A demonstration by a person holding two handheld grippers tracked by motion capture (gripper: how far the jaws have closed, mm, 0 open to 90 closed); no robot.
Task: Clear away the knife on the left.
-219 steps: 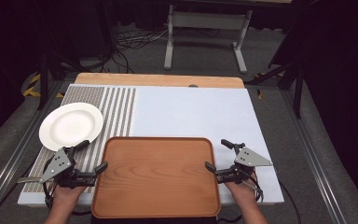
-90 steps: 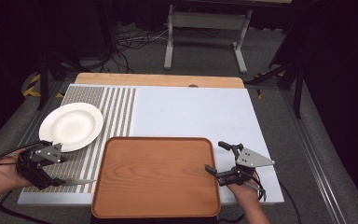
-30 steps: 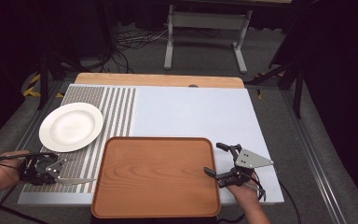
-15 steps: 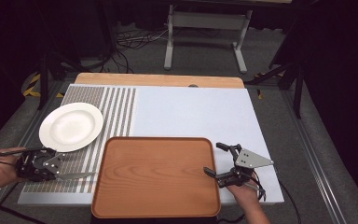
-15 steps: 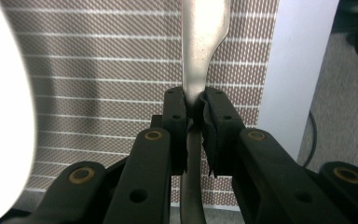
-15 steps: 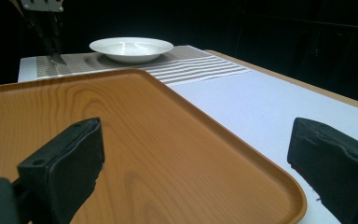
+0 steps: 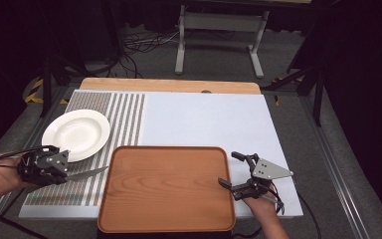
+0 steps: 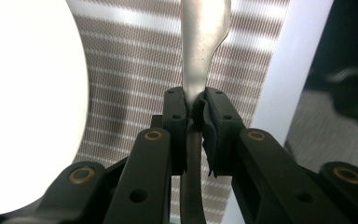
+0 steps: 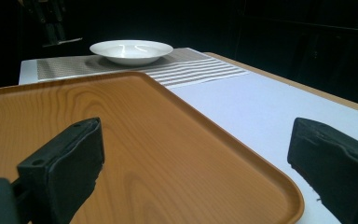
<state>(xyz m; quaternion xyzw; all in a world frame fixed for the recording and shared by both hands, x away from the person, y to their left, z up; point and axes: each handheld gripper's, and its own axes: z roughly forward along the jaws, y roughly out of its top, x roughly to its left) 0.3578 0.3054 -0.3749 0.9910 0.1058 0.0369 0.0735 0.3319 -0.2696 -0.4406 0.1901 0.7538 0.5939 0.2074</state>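
I see my left gripper (image 7: 54, 168) clamped on a slim silver table knife (image 7: 85, 174), its blade over the brown-striped woven placemat (image 7: 124, 107), between the round white ceramic plate (image 7: 76, 134) and the rounded rectangular wooden tray (image 7: 165, 186). My right gripper (image 7: 236, 172) hangs wide open at the tray's right rim.

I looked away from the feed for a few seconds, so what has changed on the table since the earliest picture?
The left gripper left the tray's left edge, swung out past the table's left side and came back shut on a table knife, blade pointing at the wooden tray. The right gripper stayed open at the tray's right edge; the white plate and tray did not move.
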